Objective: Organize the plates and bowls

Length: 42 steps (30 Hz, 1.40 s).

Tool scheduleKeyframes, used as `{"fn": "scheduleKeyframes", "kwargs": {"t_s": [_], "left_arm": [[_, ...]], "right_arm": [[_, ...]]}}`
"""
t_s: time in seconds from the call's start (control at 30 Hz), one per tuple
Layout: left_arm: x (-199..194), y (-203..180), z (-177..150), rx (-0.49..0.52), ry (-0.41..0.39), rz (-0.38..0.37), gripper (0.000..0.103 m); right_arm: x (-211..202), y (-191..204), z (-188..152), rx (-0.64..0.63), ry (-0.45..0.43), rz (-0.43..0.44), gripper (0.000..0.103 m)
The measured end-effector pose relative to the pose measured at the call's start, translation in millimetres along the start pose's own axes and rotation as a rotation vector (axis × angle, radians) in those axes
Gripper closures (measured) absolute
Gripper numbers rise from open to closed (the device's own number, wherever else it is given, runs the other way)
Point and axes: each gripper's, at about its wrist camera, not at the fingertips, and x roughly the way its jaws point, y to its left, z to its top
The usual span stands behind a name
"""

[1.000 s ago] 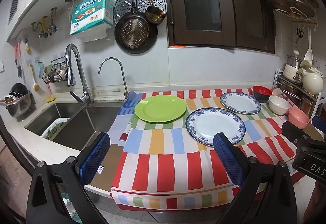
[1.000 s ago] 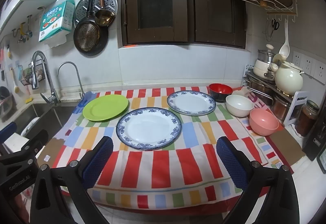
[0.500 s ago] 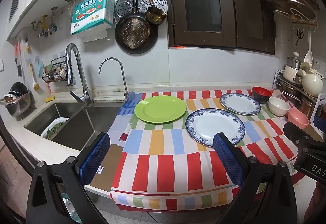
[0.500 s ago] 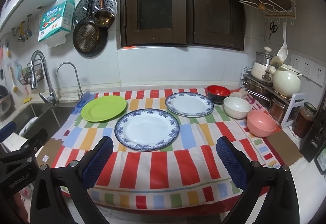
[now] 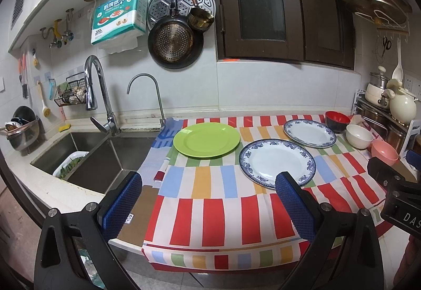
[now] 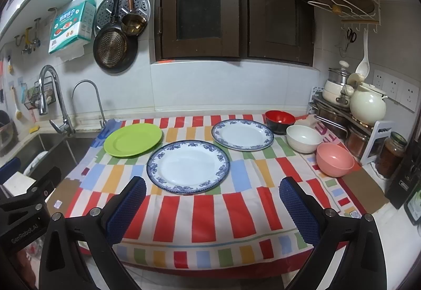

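At far left, the sink (image 5: 86,155) sits just beside the striped cloth (image 6: 210,200), holding a white tub of greens; not part of the job as far as I can judge. My left gripper (image 5: 208,200) hangs over the cloth's near-left edge, jaws wide apart, nothing between them. Next on the cloth: green plate (image 6: 133,139) at back left, flat and apart from its neighbours. Big blue-rimmed plate (image 6: 188,166) is centre, nearest me, its far right rim almost meeting the smaller blue-rimmed plate (image 6: 242,134) behind it; can't tell if they touch. Everything lies single-layer, nothing stacked, so I read the task as not started. My right gripper (image 6: 210,208) is also spread wide and empty, lined up straight on the big plate, which looks like the likely first pick or the stack base. Bowls run in a diagonal down the right side: red-and-black bowl (image 6: 279,118) at the back, white bowl (image 6: 304,138) just beside it, pink bowl (image 6: 334,159) nearest me, all upright and close together, probably so they can nest. Right of those, a rack with pots and a cream kettle (image 6: 367,103) crowds the cloth edge, so bowl lifts need care there. Plates sit flat on cloth; rim grab will be a shallow bite.
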Motion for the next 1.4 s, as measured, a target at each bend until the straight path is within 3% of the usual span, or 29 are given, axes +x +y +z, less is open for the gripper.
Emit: {"fn": "scheduleKeyframes", "kwargs": {"t_s": [1.13, 1.4], "left_arm": [[-1, -2, -6, 0.003, 0.003, -0.002, 0.0], [11, 15, -16, 0.02, 0.036, -0.033, 0.0]], "right_arm": [[-3, -3, -4, 0.0, 0.004, -0.01, 0.001], [2, 7, -9, 0.01, 0.031, -0.032, 0.001]]}}
